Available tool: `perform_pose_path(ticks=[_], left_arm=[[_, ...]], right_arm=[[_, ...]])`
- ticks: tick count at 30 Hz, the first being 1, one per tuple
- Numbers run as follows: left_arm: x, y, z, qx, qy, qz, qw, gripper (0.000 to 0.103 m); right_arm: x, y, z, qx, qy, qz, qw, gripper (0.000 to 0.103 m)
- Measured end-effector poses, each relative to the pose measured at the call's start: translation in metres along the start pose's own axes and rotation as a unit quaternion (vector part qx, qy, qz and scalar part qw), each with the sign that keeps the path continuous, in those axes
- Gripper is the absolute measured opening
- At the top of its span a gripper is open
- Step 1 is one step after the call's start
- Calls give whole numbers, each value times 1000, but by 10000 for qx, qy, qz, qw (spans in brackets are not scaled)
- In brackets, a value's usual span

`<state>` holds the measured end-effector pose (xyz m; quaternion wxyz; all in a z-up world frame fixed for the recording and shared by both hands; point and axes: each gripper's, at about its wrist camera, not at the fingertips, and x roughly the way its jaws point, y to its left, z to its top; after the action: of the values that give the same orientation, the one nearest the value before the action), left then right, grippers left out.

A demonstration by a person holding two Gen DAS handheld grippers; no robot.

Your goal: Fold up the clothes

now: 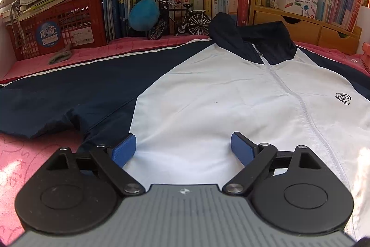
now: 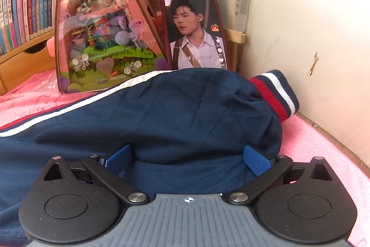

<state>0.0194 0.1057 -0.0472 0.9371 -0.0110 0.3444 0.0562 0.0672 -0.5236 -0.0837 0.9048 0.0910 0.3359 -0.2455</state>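
Observation:
A navy and white zip jacket (image 1: 219, 94) lies spread face up on a pink cloth, collar toward the books. My left gripper (image 1: 183, 145) hovers open over its white front near the lower edge, blue pads wide apart with only flat fabric under them. In the right wrist view the jacket's navy sleeve (image 2: 161, 112) stretches to the right and ends in a red, white and navy striped cuff (image 2: 275, 94). My right gripper (image 2: 187, 159) stands open over the sleeve's near edge, and its pads press on nothing.
Books, a red crate (image 1: 60, 24), a model bicycle (image 1: 180, 20) and wooden drawers (image 1: 307, 29) line the back. A pink toy display case (image 2: 101, 34) and a phone (image 2: 194, 27) stand behind the sleeve. A pale wall (image 2: 312, 27) closes the right side.

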Motion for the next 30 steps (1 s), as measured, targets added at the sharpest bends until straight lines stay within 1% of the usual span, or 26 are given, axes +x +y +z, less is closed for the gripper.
perform_pose_path(ticks=[3,4,5,7,9,10,14,15,17,18,21,23,25,27,29,30], left_arm=[[-3,3,0,2,-24,-71,10000,90],[-6,5,-1,21,-44,-97,9999,90],[-11,8,-1,11,-64,-109,9999,89],[-23,22,-2,-180,-110,-156,9997,89],[-35,39,-1,-406,-160,-209,9988,89],[-41,48,1,-502,-192,-164,9984,89],[-54,88,-1,-986,-241,253,9945,89],[-58,97,-4,-1113,-225,297,9931,89],[-67,112,-12,-1330,-163,234,9907,89],[-72,117,-16,-1358,-130,226,9904,89],[-91,119,-29,-1159,-35,283,9928,89],[-106,118,-34,-1126,48,260,9933,89],[-124,115,-39,-1137,140,129,9933,90],[-146,107,-49,-1063,115,-23,9943,92],[-170,97,-60,-960,52,-177,9952,96],[-180,92,-66,-933,47,-245,9953,97]], right_arm=[[-18,6,-5,-6,-97,-33,9999,101],[-28,7,-8,-29,-158,51,9999,100],[-41,6,-13,-77,-245,235,9994,100],[-68,6,-22,-188,-419,567,9973,100],[-95,7,-29,-338,-591,782,9946,101],[-107,9,-31,-387,-647,909,9930,101],[-148,22,-41,-422,-636,1600,9842,102],[-157,28,-43,-443,-606,1787,9810,102],[-174,44,-52,-603,-599,2096,9741,103],[-183,52,-58,-724,-599,2199,9710,103],[-207,76,-74,-1132,-539,2463,9611,103],[-222,88,-85,-1401,-460,2538,9559,103],[-239,98,-99,-1630,-390,2500,9536,103],[-255,101,-114,-1737,-358,2377,9550,103],[-270,96,-134,-1759,-284,2214,9588,103],[-278,93,-144,-1753,-238,2113,9613,103]])
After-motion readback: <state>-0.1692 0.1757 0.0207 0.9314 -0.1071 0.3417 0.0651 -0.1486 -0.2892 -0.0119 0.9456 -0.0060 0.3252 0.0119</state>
